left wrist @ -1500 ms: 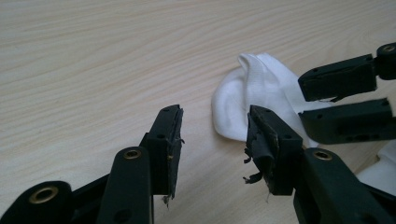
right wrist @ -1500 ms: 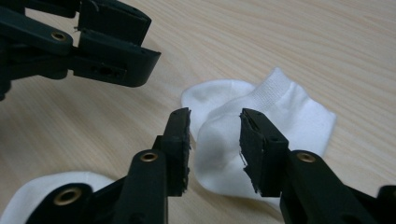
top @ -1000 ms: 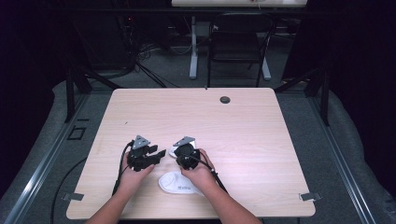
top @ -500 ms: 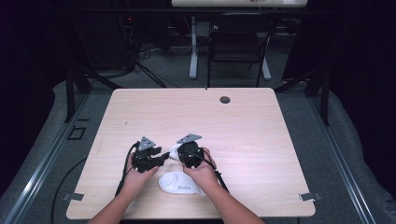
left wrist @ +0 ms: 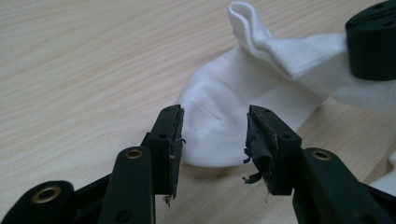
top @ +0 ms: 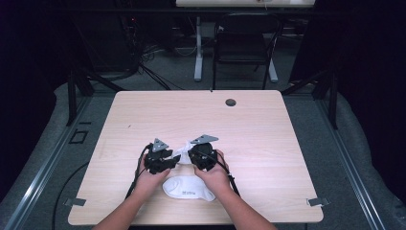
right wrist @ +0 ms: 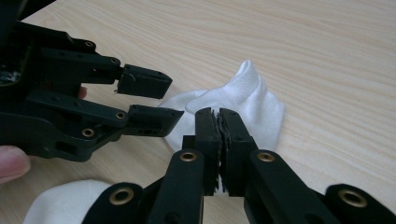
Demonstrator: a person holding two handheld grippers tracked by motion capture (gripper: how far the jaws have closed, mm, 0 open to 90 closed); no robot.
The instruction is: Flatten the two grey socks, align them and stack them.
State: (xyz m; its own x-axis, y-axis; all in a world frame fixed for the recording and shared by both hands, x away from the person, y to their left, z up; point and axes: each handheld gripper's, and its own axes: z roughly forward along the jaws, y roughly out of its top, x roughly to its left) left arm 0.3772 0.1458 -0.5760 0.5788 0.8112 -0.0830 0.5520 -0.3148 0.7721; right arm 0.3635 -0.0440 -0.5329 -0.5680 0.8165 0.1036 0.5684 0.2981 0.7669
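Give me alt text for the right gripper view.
The right gripper is pinched shut on a white sock lying on a wooden table. The open left gripper reaches in from the left toward the sock, and a second sock sits bottom left.

From my feed, the tabletop point(top: 268, 129) reads as pale wood-grain laminate, smooth with a soft satin sheen and fine streaks running across it. The sock point(left wrist: 233, 112) in the middle of the left gripper view is white knit cloth, matt and soft, with a ribbed cuff at the upper right. A second sock point(top: 189, 188), low in the high view, looks like the same matt white cotton. My left tool point(left wrist: 214, 135) is matt black plastic with brass-coloured rivets, its pad linings frayed and rough-edged. My right tool point(right wrist: 218, 130) shows the same dull black plastic, brass pins and worn, ragged rubbery pads.
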